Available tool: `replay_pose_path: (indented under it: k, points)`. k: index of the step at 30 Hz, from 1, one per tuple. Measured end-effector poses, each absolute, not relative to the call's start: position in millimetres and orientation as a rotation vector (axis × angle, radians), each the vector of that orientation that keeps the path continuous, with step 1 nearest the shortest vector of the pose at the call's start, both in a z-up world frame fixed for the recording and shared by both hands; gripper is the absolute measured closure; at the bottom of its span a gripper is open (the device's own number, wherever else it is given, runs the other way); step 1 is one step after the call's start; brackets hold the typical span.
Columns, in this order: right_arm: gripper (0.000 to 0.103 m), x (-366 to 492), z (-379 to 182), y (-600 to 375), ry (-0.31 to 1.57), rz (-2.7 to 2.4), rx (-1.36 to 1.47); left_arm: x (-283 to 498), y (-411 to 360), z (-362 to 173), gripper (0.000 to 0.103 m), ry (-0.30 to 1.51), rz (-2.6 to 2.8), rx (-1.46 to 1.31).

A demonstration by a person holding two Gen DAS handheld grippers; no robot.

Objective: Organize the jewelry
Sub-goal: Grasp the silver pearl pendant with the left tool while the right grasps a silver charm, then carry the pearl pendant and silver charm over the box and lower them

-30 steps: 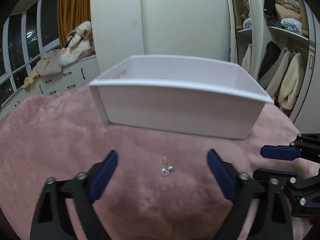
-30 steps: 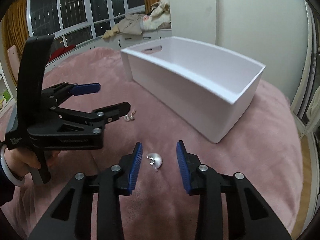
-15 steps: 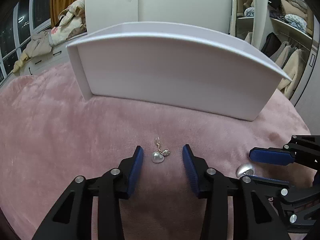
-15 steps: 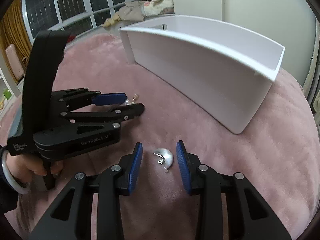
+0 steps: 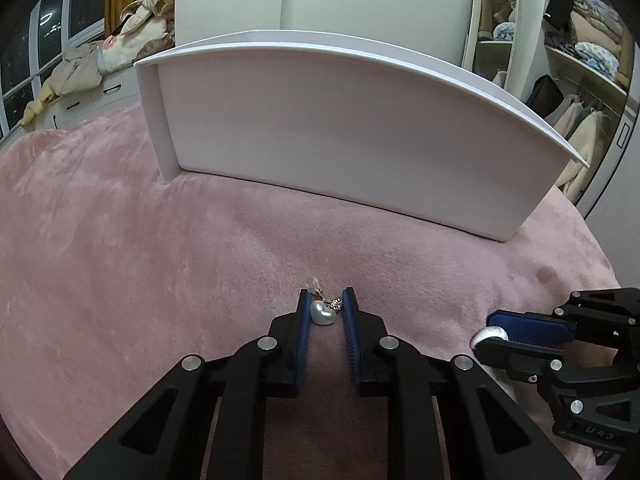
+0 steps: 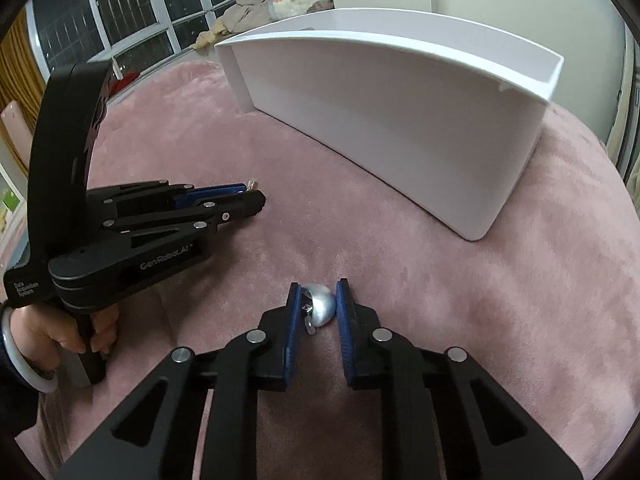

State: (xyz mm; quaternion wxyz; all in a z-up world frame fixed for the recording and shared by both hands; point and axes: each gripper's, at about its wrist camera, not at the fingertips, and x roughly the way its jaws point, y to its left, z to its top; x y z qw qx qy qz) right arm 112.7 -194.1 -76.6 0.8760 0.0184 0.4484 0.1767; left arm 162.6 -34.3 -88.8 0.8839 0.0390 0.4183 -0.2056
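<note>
Both pairs of fingers have narrowed since 0.5 s ago. White bin (image 5: 352, 128) stands ahead on the pink blanket (image 5: 120, 260). Left gripper (image 5: 326, 312) clamps the heart pearl earring (image 5: 322, 312); right gripper (image 6: 318, 307) clamps the silver dome earring (image 6: 318, 309), nearer the bin's right end.

Plush, matt pink fleece blanket (image 5: 168, 264). Smooth, satin white plastic storage box (image 5: 352, 136) at 12 o'clock. Glossy heart-shaped pearl earring (image 5: 322, 312), sparkly metal fittings. Polished silver dome earring (image 6: 318, 307). Ribbed blue rubber pads (image 6: 345, 320), matt black plastic frames.
</note>
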Motion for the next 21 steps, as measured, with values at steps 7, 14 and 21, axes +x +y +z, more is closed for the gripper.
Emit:
replay_pose_path:
  k: [7, 14, 21]
  points:
    - [0.085, 105.7, -70.4, -205.6, 0.932, 0.38, 0.096, 156.5, -34.9, -80.8, 0.082, 0.868, -0.435, 0.049]
    - [0.085, 98.4, -53.8, -216.5, 0.904, 0.383, 0.1, 153.0, -31.0, -64.1, 0.082, 0.845, -0.429, 0.034]
    - [0.085, 91.0, -26.9, -231.7, 0.849, 0.382, 0.102, 150.5, -29.5, -34.2, 0.082, 0.79, -0.432, 0.065]
